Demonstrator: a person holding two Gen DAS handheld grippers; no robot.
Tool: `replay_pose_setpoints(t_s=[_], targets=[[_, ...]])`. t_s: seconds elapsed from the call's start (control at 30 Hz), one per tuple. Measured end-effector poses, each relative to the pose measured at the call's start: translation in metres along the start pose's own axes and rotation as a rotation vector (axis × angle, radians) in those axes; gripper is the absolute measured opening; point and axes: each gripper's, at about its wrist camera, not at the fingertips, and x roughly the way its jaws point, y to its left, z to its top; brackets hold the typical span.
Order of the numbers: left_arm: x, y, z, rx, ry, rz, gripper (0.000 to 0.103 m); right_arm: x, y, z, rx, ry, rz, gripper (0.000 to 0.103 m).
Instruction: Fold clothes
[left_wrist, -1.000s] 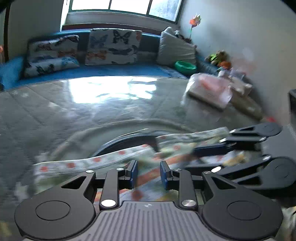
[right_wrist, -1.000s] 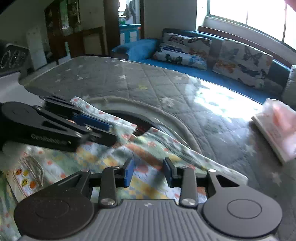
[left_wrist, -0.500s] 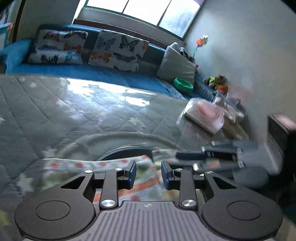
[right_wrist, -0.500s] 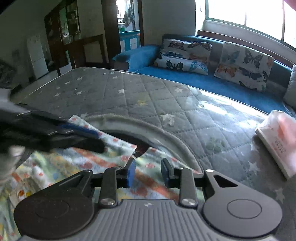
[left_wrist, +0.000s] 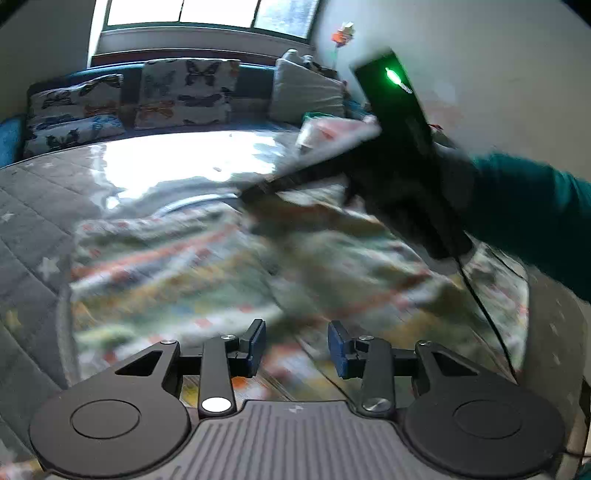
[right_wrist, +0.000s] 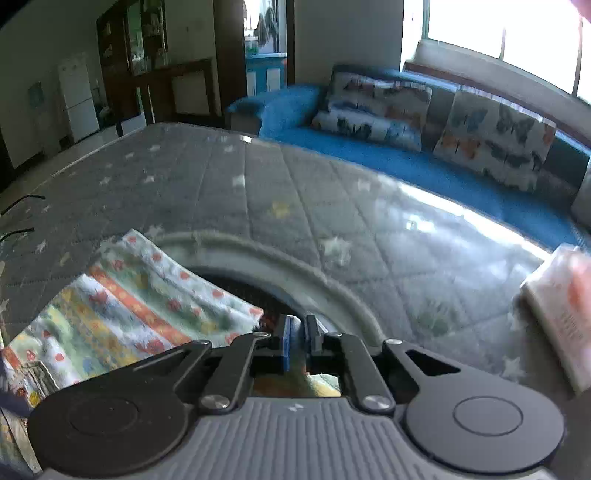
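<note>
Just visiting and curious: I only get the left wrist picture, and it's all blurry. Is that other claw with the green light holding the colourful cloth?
Observer: In the right wrist view the right gripper has its jaws almost shut, and it appears to pinch the patterned cloth at its edge.
Operator: What's in the room beyond the sofa's far end?
Observer: A white fridge stands against the wall there, beside dark cabinets.

The patterned cloth (left_wrist: 258, 273) is smeared by motion blur in the left wrist view, so its folds cannot be read. In the right wrist view the gripper body hides the cloth's near part, and whether the nearly closed jaws pinch fabric is unclear. The white packet (right_wrist: 565, 306) is cut off by the right edge.
</note>
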Motion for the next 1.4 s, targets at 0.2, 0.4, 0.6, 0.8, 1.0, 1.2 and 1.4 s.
replay_pose_setpoints(t_s=[0.2, 0.4, 0.6, 0.8, 1.0, 1.2, 1.4], targets=[[-0.004, -0.02, -0.026, -0.02, 0.005, -0.027, 0.042, -0.009, 0.007, 0.017, 0.002, -0.094, 0.028, 0.006], [-0.012, -0.028, -0.035, -0.036, -0.005, -0.015, 0.044, 0.013, 0.01, 0.009, -0.007, -0.016, 0.018, 0.013], [-0.035, -0.022, -0.037, -0.062, -0.049, 0.024, 0.045, -0.022, 0.023, 0.006, -0.067, -0.018, -0.011, 0.019], [-0.062, 0.005, -0.051, -0.121, -0.082, 0.123, 0.047, -0.058, 0.04, -0.034, -0.087, 0.027, -0.02, 0.027], [-0.075, 0.011, -0.062, -0.127, -0.063, 0.154, 0.047, -0.086, 0.006, -0.058, 0.082, -0.011, -0.081, 0.027], [-0.063, -0.034, -0.047, -0.052, -0.095, 0.008, 0.047, -0.086, -0.042, -0.057, 0.241, -0.021, -0.238, 0.028], [-0.028, -0.069, -0.033, 0.032, -0.06, -0.098, 0.047, -0.064, -0.053, -0.062, 0.223, 0.018, -0.266, 0.026]])
